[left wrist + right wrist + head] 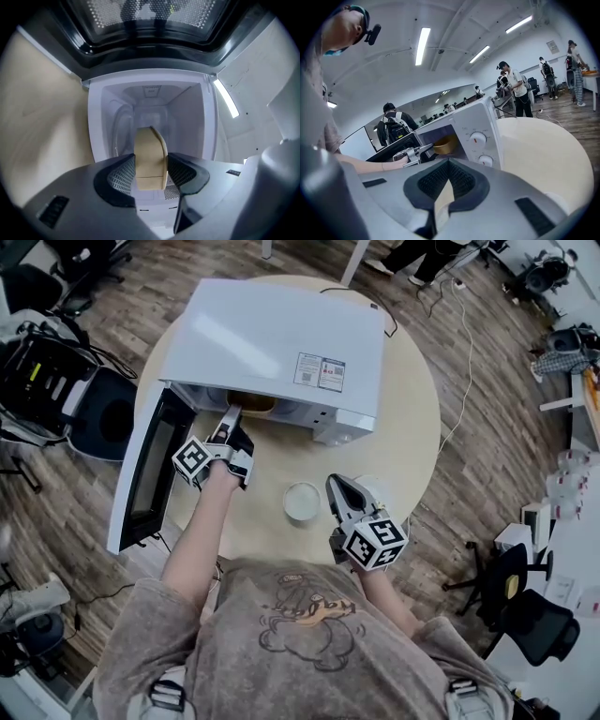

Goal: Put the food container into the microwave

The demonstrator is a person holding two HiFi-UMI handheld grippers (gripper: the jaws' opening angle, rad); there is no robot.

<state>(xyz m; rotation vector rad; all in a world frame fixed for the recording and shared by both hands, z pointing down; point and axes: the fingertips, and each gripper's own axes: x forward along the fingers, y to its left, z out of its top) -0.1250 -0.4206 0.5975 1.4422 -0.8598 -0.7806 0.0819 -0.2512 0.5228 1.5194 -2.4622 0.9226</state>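
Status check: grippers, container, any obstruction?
Left gripper shut on food container, at microwave mouth. Right gripper shut, empty. Door open, nothing blocking.

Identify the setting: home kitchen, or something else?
Probably an open-plan office or lab, not a kitchen: the white box microwave sits on a round beige table, with black wheeled office chairs around and people standing in the background.

Open door (142,474) (swung left) flanks the microwave (272,343) mouth.

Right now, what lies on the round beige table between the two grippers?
A round white disc, probably a lid, lies there, nearer the right gripper; the head view shows it.
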